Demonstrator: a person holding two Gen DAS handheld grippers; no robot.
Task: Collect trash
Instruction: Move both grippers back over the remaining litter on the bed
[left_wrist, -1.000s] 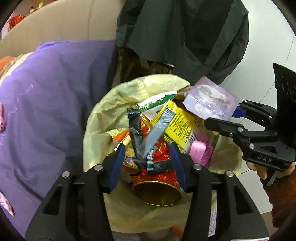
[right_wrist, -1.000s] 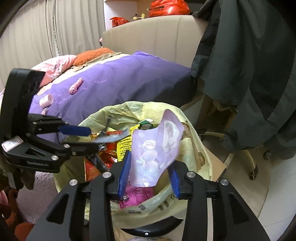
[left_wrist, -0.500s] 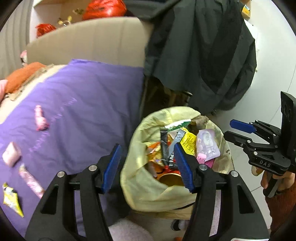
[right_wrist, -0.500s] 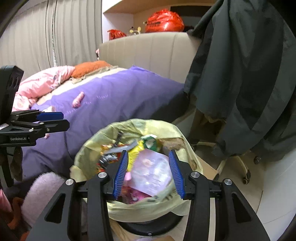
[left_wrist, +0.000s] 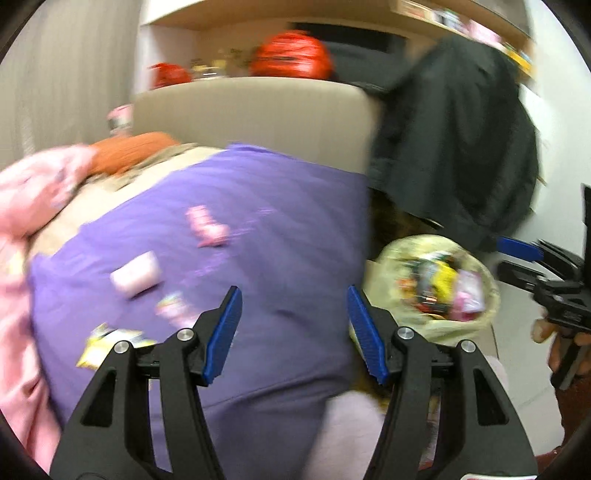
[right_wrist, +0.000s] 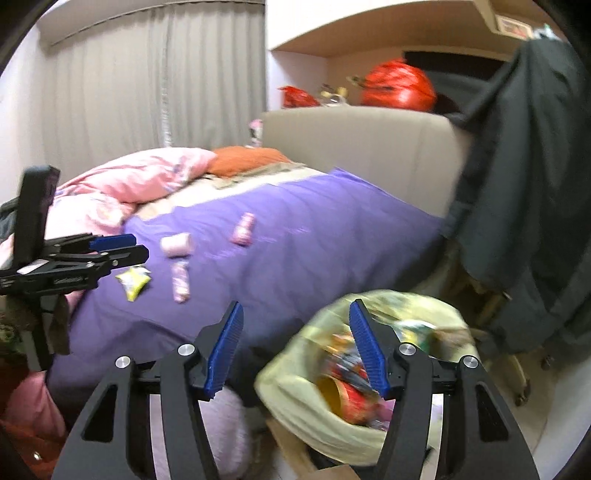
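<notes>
The trash bag (right_wrist: 332, 417) sat low on the floor beside the bed (right_wrist: 332, 236), and it was full of wrappers. The bag was pale yellow and it was open at the top. In the left wrist view the same bag (left_wrist: 480, 325) showed at the right, past the edge of the bed, blurred.

More trash lay on the purple blanket (left_wrist: 288, 229). There was a yellow wrapper (right_wrist: 133, 281), a long pink wrapper (right_wrist: 180, 281), a round pink pack (right_wrist: 177, 243) and a small pink bottle (right_wrist: 243, 229). They lay near each other but apart, well away from the bag.

The right gripper (right_wrist: 295, 347) hung over the near edge of the bed and the bag. Its jaws had just been opening and stood wide, with nothing between them. The left gripper (left_wrist: 294, 334) hung over the purple blanket. Its jaws were wide too and held nothing. A hand (left_wrist: 554, 343) held the right gripper from below, at the right edge of the left wrist view.

A pink quilt (right_wrist: 122, 184) and an orange pillow (right_wrist: 247, 160) lay at the far end of the bed. A dark coat (right_wrist: 524, 192) hung to the right, above the bag. Two red bags (right_wrist: 399, 86) sat on the shelf behind the headboard (right_wrist: 362, 147). Grey curtains (right_wrist: 147, 81) hung at the back.
</notes>
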